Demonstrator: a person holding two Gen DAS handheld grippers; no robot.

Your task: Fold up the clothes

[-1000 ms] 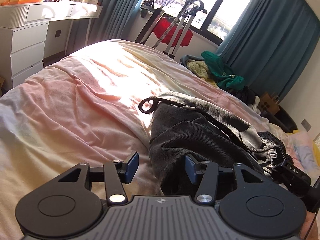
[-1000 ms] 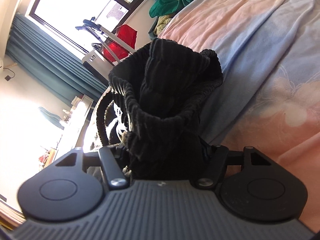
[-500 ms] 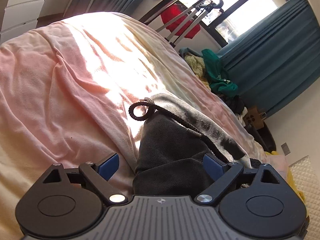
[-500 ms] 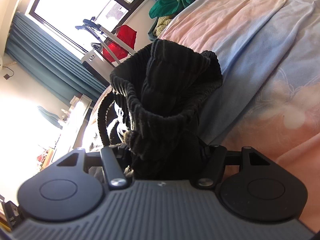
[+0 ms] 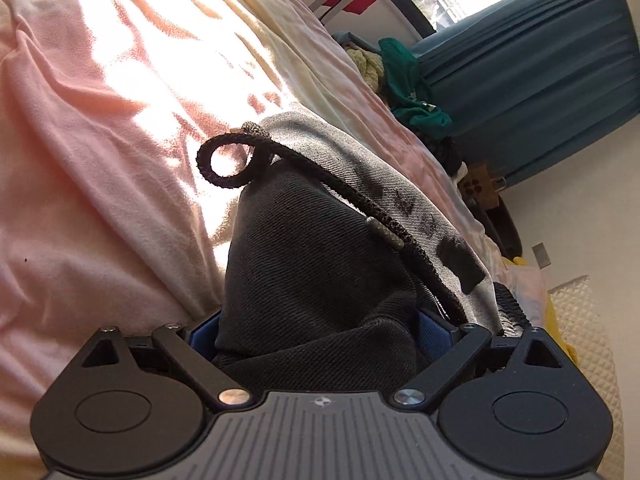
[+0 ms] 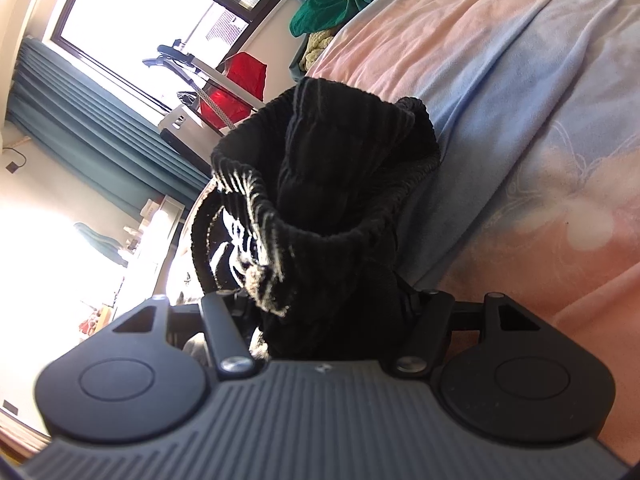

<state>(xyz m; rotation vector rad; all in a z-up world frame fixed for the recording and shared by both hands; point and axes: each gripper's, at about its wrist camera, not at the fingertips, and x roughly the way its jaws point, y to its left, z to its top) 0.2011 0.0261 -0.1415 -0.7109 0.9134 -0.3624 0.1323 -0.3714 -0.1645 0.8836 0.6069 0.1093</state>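
- Left gripper (image 5: 318, 330) has gone from hovering above the dark garment (image 5: 316, 264) a second ago, blue pads clear of the cloth, to pushed well in: fabric now fills the gap and the pads (image 5: 200, 330) show only as slivers at either side.
- Left claw state: spread wide around the cloth. Whether it has bitten down I cannot tell; the linkage still looks splayed.
- Right gripper (image 6: 336, 316) unchanged across the second: clamped on the garment's black ribbed band (image 6: 340, 184), which stands up bunched in front of it.
- The garment lies near the edge of the bed (image 5: 100, 128) closest to the left camera, on the pink-and-cream sheet, grey inner face showing along its far side.
- Drawstring (image 5: 304, 176) lies across the top of it, free end curled in a loop toward the middle of the bed.
- Judgement: with one end held and the other claw now seated on the cloth, a two-point hold is being set up, the sort needed to lift, spread or turn the piece over.
- Risk: the loose cord may get caught inside any fold.
- Green clothing (image 5: 408, 92) is heaped beyond the bed's far edge, by the curtain.
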